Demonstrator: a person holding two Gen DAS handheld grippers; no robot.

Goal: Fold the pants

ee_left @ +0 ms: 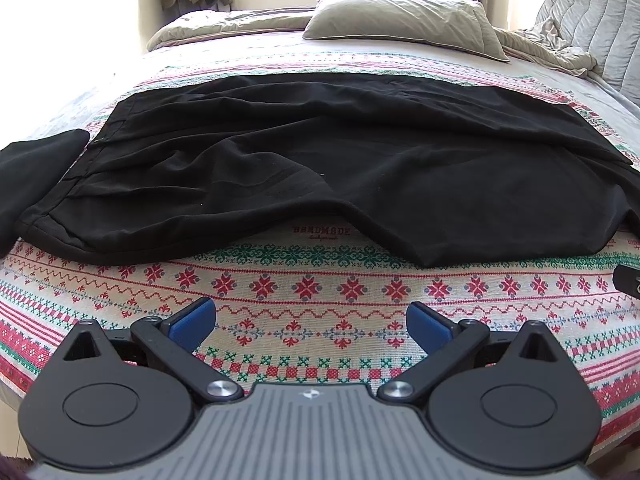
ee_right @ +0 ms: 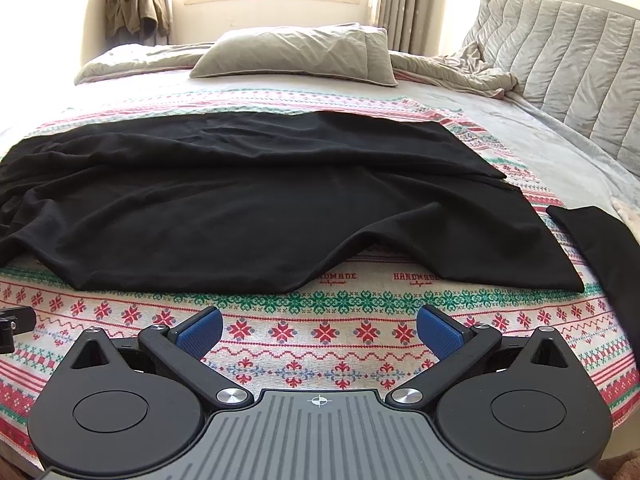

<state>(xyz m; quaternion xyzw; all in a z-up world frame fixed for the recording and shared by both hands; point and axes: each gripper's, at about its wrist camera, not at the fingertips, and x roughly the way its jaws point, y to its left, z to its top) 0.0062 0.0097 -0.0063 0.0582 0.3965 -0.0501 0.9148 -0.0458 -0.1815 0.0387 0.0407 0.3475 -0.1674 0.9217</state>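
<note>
The black pants (ee_left: 320, 160) lie spread sideways across a patterned red, green and white blanket (ee_left: 320, 292) on the bed, their near edge rumpled and dipping in the middle. The left gripper (ee_left: 311, 322) hovers over the blanket on the near side of the pants, its blue-padded jaws spread wide and grasping nothing. The right gripper (ee_right: 320, 330) hangs likewise, released and empty, apart from the cloth. A separate dark garment (ee_right: 600, 248) lies just right of the pants. A grey pillow (ee_right: 296, 56) rests at the far side.
</note>
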